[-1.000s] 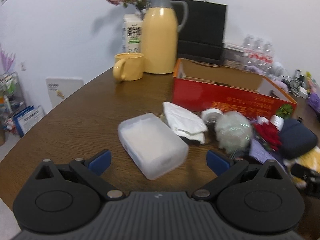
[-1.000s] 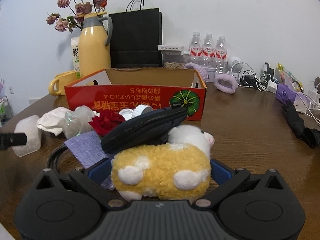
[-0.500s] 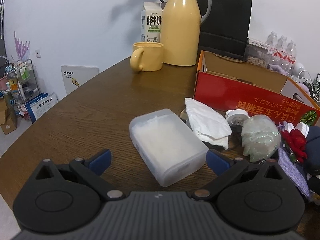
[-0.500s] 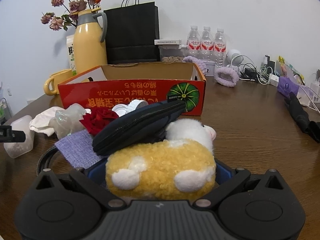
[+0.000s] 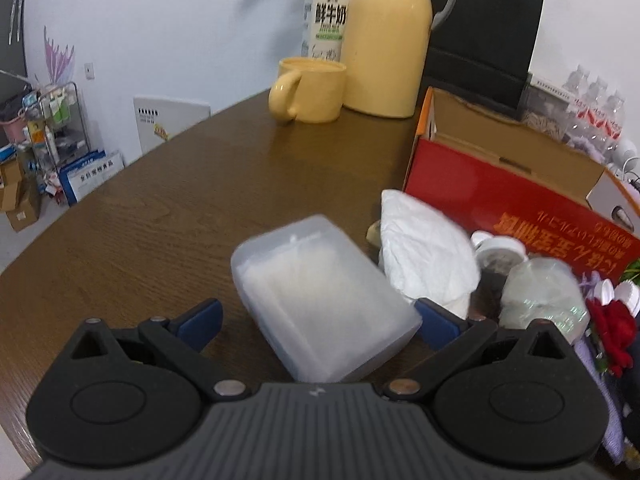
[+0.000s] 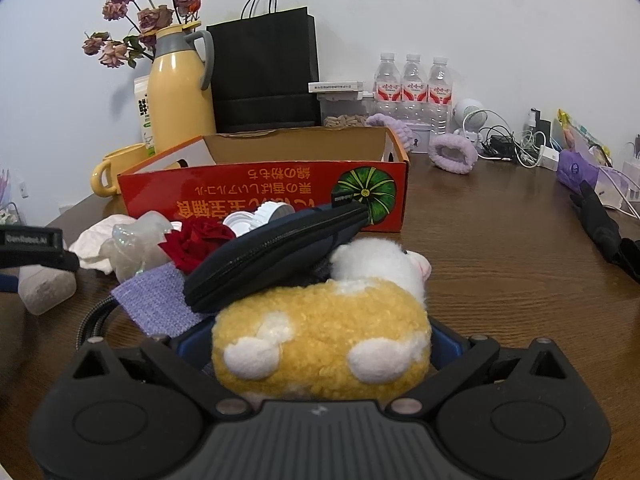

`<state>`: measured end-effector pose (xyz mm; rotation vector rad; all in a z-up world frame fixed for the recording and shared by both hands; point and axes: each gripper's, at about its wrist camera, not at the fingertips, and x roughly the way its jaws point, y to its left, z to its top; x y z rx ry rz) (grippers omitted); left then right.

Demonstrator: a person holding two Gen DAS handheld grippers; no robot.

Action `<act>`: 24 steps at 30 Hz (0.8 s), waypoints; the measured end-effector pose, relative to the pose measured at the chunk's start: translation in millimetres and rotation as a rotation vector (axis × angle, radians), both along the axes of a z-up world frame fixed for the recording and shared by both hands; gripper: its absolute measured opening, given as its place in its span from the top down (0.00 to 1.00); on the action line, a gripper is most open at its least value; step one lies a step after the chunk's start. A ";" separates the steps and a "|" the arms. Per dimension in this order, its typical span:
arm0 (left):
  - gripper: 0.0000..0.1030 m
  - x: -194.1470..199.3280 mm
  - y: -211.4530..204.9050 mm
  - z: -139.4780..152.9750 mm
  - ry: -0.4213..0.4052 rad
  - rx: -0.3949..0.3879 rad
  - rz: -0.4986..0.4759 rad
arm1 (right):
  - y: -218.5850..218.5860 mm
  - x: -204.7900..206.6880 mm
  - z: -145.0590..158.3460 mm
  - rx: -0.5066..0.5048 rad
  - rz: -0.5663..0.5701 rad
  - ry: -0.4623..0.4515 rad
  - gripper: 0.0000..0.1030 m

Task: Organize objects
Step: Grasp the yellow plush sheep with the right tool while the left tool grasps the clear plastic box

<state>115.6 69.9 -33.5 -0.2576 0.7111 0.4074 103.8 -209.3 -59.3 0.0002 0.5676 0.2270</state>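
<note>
A translucent white plastic box [image 5: 320,296] lies on the brown table between the open fingers of my left gripper [image 5: 318,322]; the right pad is close to its corner, the left pad is apart. The box also shows in the right wrist view [image 6: 46,288]. My right gripper [image 6: 320,344] has its fingers around a yellow and white plush toy [image 6: 324,336]; the pads are mostly hidden by it. A dark blue zip pouch [image 6: 276,252] leans on the toy. The red cardboard box [image 6: 264,192] stands open behind.
A crumpled white tissue [image 5: 428,264], a clear plastic wad [image 5: 540,296], a red fabric rose [image 6: 196,240], white caps and a purple cloth [image 6: 160,300] lie before the red box. A yellow mug [image 5: 308,90], a yellow thermos [image 5: 384,36], a black bag and bottles stand behind.
My left gripper has moved forward and closer to the plastic box, which now lies between its fingers. My right gripper has moved in slightly on the plush toy.
</note>
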 end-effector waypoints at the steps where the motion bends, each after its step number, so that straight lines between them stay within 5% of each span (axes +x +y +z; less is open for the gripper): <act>1: 0.00 -3.0 2.4 -2.0 0.000 -0.008 -0.004 | -0.5 0.1 0.1 0.001 0.000 0.000 0.01; 11: 0.00 -40.2 28.1 -4.5 -0.031 0.019 -0.070 | -2.1 0.1 -0.1 0.005 -0.002 -0.001 0.01; 21: 0.00 -4.3 31.1 -3.1 0.004 0.004 -0.065 | -3.5 -2.5 0.7 0.001 -0.003 -0.023 0.04; 23: 0.10 -6.3 30.4 -2.7 -0.012 0.000 -0.076 | -5.9 -5.0 0.8 0.006 -0.002 -0.034 0.05; 24: 0.28 -8.7 29.3 -2.0 -0.023 0.001 -0.085 | -7.0 -6.6 0.9 0.004 -0.003 -0.042 0.05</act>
